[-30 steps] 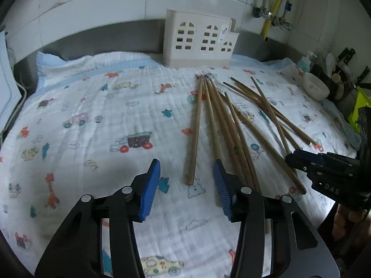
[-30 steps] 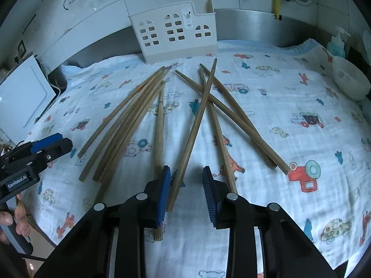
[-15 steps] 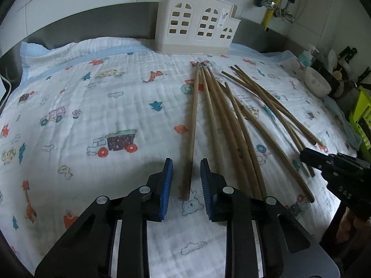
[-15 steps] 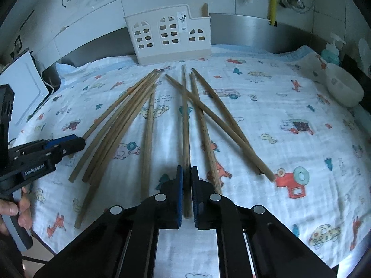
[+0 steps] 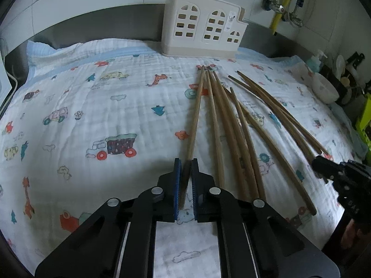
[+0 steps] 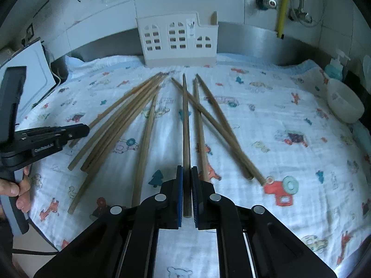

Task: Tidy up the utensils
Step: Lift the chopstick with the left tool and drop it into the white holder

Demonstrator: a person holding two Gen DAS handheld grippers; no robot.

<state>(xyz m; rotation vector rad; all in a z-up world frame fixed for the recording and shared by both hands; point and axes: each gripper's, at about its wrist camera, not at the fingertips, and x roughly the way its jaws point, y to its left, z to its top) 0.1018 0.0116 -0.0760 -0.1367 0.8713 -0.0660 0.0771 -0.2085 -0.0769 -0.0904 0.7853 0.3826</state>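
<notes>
Left wrist view: the left hand-held gripper [image 5: 185, 164] has just closed on the near end of one chopstick [image 5: 196, 118], whose long axis runs straight ahead toward the utensil holder [image 5: 201, 33]; loose chopsticks [image 5: 234, 129] lie just right.

Right wrist view: the right hand-held gripper [image 6: 185, 171] clamps another chopstick [image 6: 185, 120], pointing likewise at the holder, nothing between.

Matt wooden chopsticks [image 6: 148, 136] mid-frame, soft crinkled printed cloth [image 5: 97, 106] under them, smooth cream plastic holder [image 5: 204, 34] upper centre, my ribbed blue pads [image 6: 179, 194], glossy wall tiles [image 6: 111, 7].
</notes>
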